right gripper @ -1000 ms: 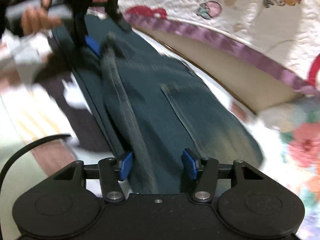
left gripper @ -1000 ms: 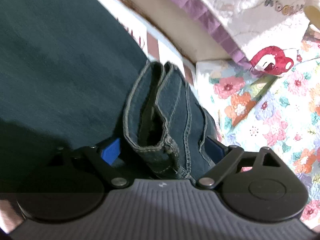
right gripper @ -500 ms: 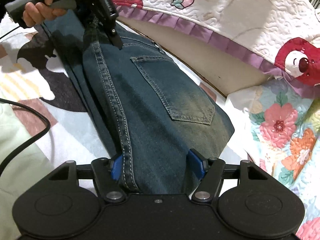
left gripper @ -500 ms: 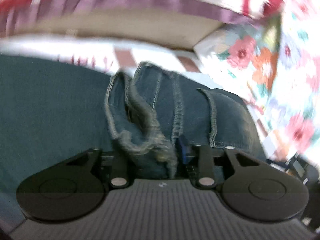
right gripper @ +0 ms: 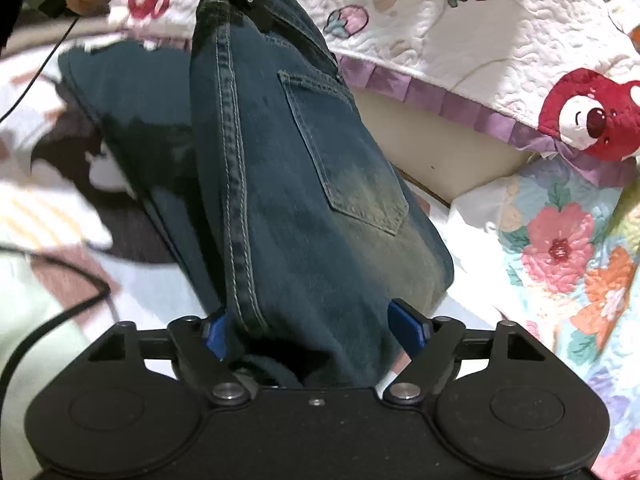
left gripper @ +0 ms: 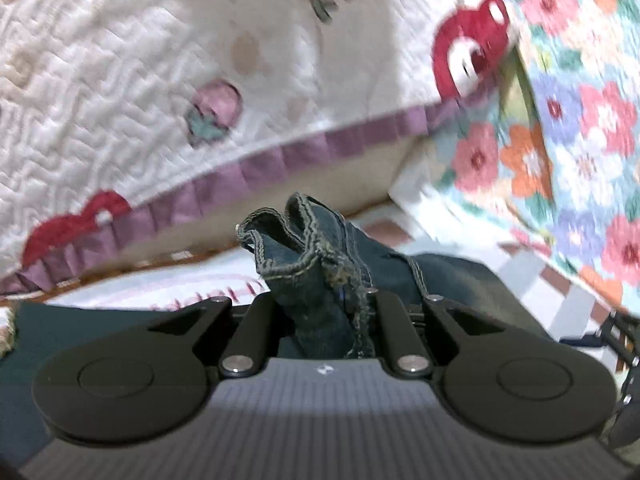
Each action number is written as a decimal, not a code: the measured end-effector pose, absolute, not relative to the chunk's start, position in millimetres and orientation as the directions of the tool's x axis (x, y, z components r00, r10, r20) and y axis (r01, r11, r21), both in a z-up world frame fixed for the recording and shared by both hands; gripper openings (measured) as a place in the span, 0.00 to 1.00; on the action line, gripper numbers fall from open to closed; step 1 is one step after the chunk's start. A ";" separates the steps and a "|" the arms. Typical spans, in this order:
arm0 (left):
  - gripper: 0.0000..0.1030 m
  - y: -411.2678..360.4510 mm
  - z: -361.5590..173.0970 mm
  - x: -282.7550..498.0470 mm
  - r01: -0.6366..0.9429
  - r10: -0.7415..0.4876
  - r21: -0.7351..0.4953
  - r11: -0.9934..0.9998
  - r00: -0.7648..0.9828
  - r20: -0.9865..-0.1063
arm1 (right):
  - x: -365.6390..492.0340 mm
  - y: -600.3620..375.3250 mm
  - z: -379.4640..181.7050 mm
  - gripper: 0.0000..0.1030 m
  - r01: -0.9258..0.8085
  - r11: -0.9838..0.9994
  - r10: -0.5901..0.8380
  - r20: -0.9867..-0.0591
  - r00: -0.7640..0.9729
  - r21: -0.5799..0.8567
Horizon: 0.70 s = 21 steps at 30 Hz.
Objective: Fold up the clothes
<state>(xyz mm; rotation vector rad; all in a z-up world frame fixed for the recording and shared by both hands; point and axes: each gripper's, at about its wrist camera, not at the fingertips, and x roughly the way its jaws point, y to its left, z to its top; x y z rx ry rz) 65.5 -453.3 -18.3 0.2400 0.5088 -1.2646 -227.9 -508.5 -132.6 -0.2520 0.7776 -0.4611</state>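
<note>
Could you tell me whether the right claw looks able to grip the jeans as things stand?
Probably yes: the jeans already lie between the opening right claw, with nothing in the way. The left claw grips their far end.

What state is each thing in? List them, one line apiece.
jeans: doubled lengthwise, one end lifted, back pocket showing.
left gripper: closing, pinching the bunched jeans edge, raised off the bed.
right gripper: jaws opening, the jeans' near end between them, pads clear of the cloth.
white quilt: lying bunched beyond the jeans.
floral cover: spread flat.
</note>
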 end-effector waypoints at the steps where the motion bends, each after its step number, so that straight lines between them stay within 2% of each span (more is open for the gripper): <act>1: 0.09 -449.7 -12.9 70.6 0.947 -0.847 -0.090 0.308 0.230 -0.478 | -223.5 -507.8 -131.4 0.81 0.303 0.877 -0.478 -0.610 0.633 -0.373; 6: 0.09 -416.9 4.8 105.0 0.911 -0.828 -0.059 0.408 0.342 -0.445 | -199.5 -498.2 -129.3 0.81 0.265 0.894 -0.439 -0.590 0.678 -0.361; 11: 0.09 -382.1 14.6 146.1 0.851 -0.774 -0.017 0.524 0.468 -0.426 | -187.0 -495.4 -152.1 0.81 0.238 0.890 -0.443 -0.613 0.654 -0.390; 15: 0.09 -355.2 12.3 182.7 0.814 -0.731 -0.014 0.581 0.514 -0.449 | -182.7 -515.3 -152.3 0.82 0.360 0.909 -0.405 -0.653 0.639 -0.212; 21: 0.09 -325.7 -16.7 218.0 0.814 -0.712 -0.055 0.579 0.471 -0.521 | -175.3 -528.6 -157.5 0.83 0.450 0.893 -0.341 -0.682 0.647 -0.021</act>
